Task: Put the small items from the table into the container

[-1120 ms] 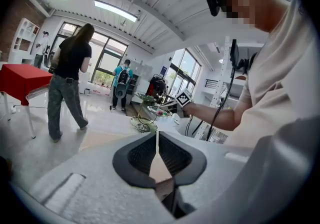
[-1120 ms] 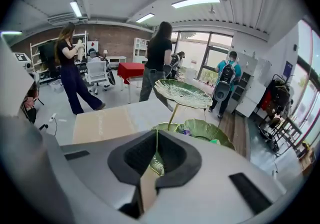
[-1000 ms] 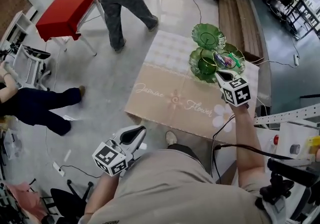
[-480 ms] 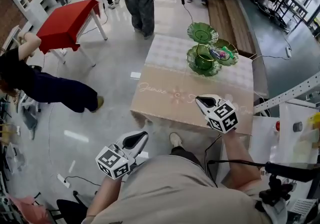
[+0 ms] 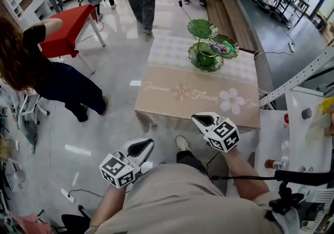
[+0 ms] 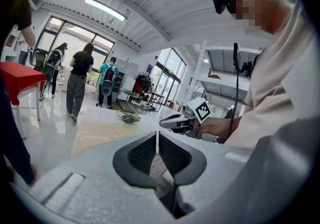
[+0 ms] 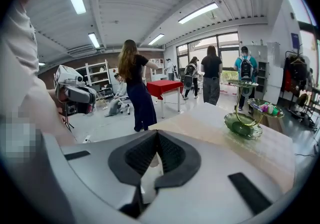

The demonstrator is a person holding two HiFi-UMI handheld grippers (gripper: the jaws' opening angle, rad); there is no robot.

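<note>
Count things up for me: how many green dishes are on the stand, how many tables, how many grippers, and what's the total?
green dishes: 3
tables: 2, the cloth-covered table and the red table
grippers: 2, the left gripper and the right gripper
total: 7
</note>
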